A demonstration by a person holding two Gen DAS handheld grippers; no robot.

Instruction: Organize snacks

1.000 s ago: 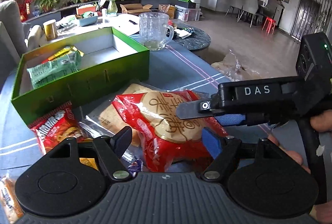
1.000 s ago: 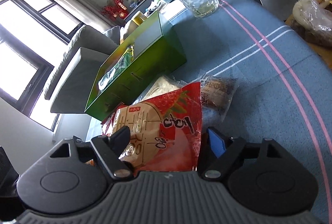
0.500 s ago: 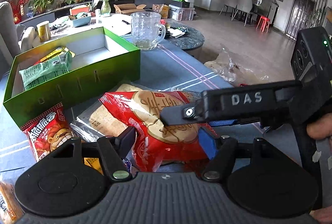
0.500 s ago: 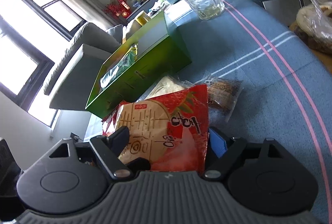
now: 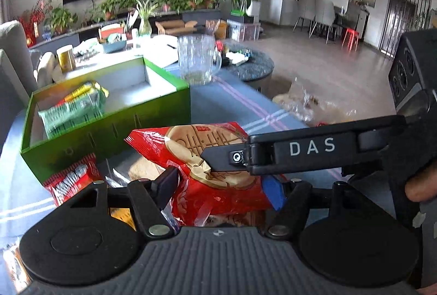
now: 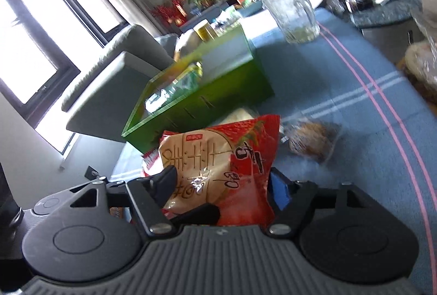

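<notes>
While both tongs bear on one item, the entry reads as follows: red cracker packet (image 5: 215,174), printed with a round biscuit, raised above the worktop (image 5: 226,103) and caught from two sides. Left tongs (image 5: 222,184): narrowed onto the packet, dark pad against its left edge and blue pad against its right, the wrapper bulging between them; these jaws have just been closing. Right tongs (image 6: 224,185): likewise drawn in on the same packet (image 6: 218,161), black finger on the left face and blue pad at the right edge, jaws just closed further from wide; seen from the left wrist, one of its fingers (image 5: 218,155) lies across the packet's front, the body marked DAS, a person's fingers (image 5: 418,185) on the handle. Green box (image 5: 109,131): open-topped, standing behind the packet on the blue striped cloth, well apart from it; one green snack bag (image 5: 73,109) and a yellow wrapper lie in its left end, the right end bare. Small red snack bag (image 5: 73,177): flat on the cloth just before the box's near wall. Clear-wrapped pastry (image 6: 311,142): on the cloth to the right of the raised packet. Glass mug (image 5: 196,62): upright beyond the box's far right corner.
</notes>
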